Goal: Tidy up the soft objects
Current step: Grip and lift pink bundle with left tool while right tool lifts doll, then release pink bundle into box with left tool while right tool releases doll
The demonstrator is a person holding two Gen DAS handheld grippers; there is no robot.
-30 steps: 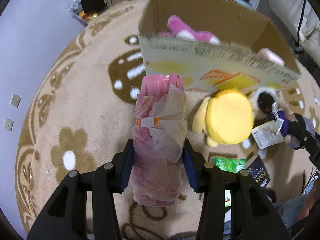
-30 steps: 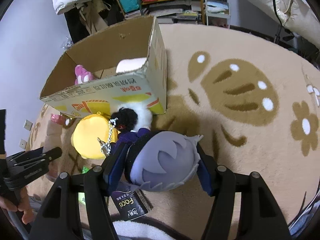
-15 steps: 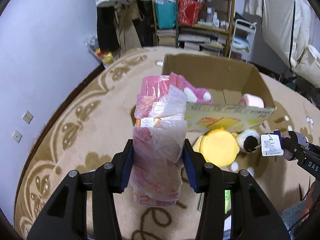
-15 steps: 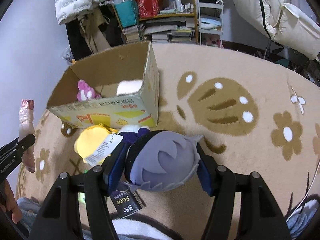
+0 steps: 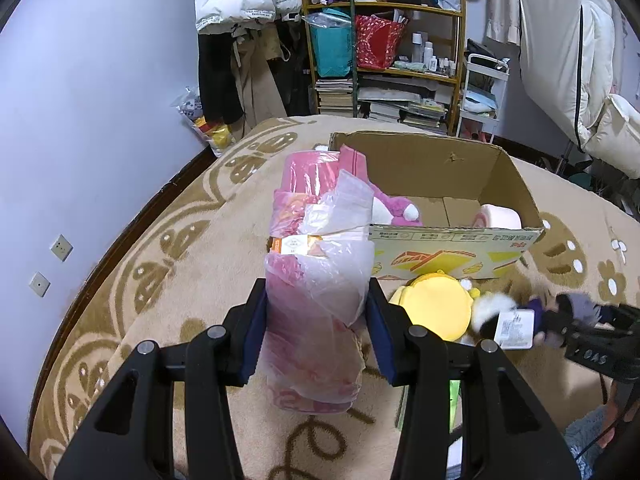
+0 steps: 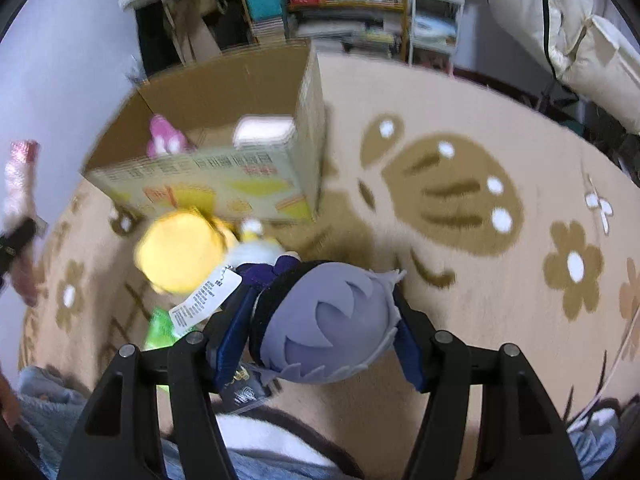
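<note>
My left gripper [image 5: 316,328] is shut on a pink roll wrapped in clear plastic [image 5: 320,264] and holds it up in front of the open cardboard box [image 5: 436,160]. My right gripper [image 6: 320,320] is shut on a grey-haired plush doll [image 6: 328,316] with a white paper tag [image 6: 206,300], held above the rug. The box [image 6: 248,92] holds a pink plush [image 5: 394,208] and a pale pink roll [image 5: 500,214]. A yellow plush [image 5: 434,304] lies on the rug against the box front, seen too in the right wrist view [image 6: 180,252].
A beige rug [image 6: 460,200] with brown flower patterns covers the floor. A green packet [image 6: 160,326] lies near the yellow plush. Shelves [image 5: 384,40] with bags and books stand behind the box, next to hanging clothes. White bedding [image 6: 592,52] lies at the right.
Both grippers have risen with their loads. The left one lifted the pink roll clear of the rug and sees over the box rim; the right one swung the doll, blurring its view.
</note>
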